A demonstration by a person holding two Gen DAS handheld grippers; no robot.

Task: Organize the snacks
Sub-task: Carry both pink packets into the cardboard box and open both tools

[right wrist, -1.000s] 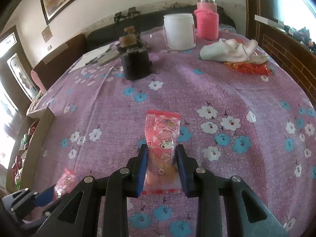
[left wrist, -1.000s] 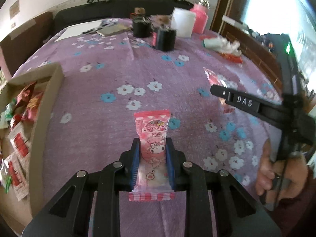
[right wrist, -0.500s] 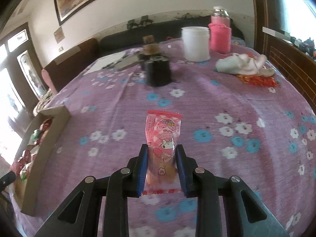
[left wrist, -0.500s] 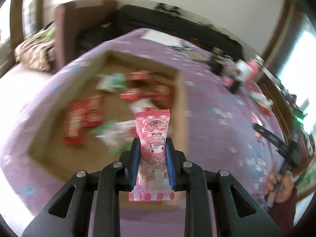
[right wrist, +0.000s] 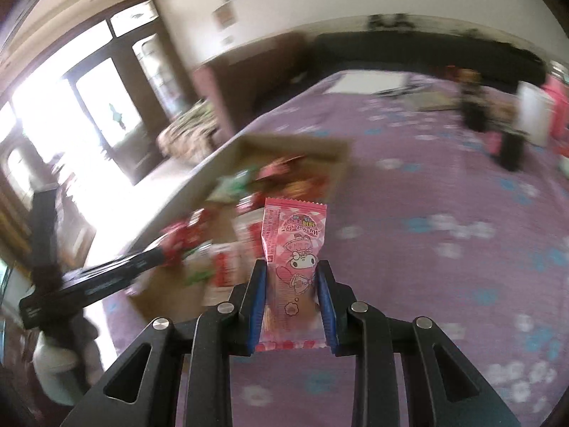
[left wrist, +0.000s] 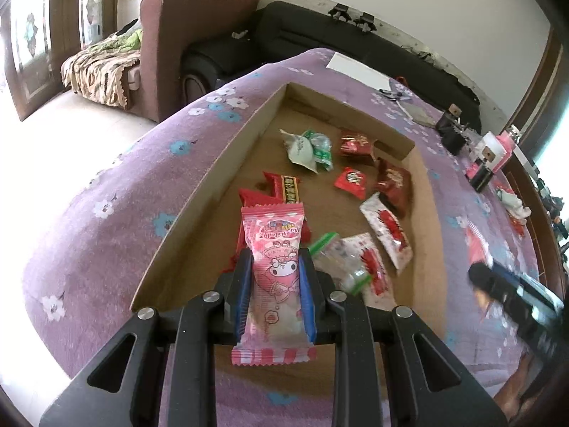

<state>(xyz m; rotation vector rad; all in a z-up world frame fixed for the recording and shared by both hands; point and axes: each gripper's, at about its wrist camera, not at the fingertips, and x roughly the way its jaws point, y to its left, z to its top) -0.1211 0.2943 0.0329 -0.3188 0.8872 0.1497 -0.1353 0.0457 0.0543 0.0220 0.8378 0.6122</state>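
Note:
My left gripper is shut on a pink My Melody snack packet and holds it above the near end of a shallow cardboard box. The box holds several red, white and green snack packets. My right gripper is shut on a second pink My Melody snack packet, held above the purple flowered tablecloth just right of the same box. The right gripper shows blurred at the right of the left wrist view; the left gripper shows at the left of the right wrist view.
The round table has a purple flowered cloth. At its far side stand dark holders, a white tub, a pink bottle and papers. A brown armchair and a black sofa stand beyond the table edge.
Both grippers swung left with their packets. The left one now hangs lower over the box's near end. The right one has come from mid-table to just beside the box.

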